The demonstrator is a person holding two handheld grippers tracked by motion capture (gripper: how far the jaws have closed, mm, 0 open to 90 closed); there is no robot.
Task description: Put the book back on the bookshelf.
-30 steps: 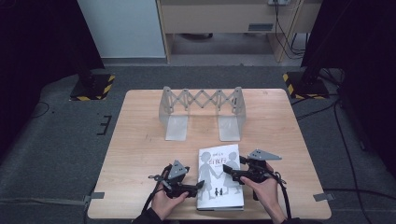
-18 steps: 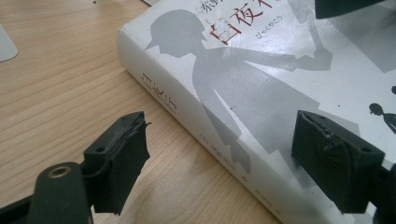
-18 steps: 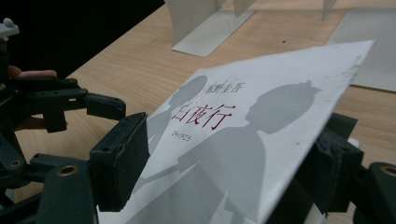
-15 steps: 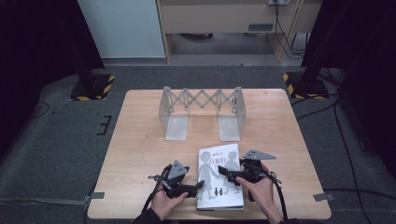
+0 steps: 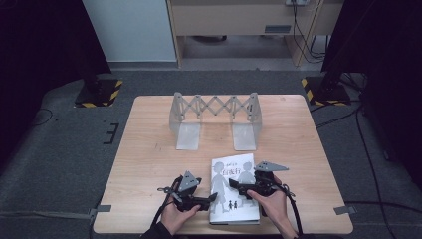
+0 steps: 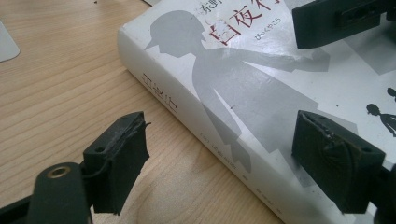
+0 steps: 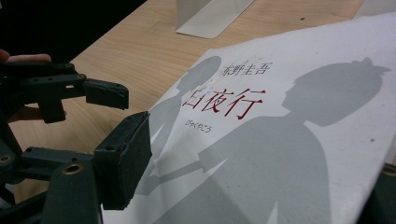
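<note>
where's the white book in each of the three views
High view: the white book lies flat near the table's near edge, between the left gripper and the right gripper.
Left gripper view: the book runs from upper left to lower right, spine facing the camera, one jaw beside it, one over its cover.
Right gripper view: the book lies across the centre and right.
Shared landmark: the red title characters on the cover.

light: even, soft overhead, dark room corners | shadows: faint beneath black left gripper on pale wooden table | glare: mild sheen on white hardback book | focus: high view soft, near jaws blurred
</note>
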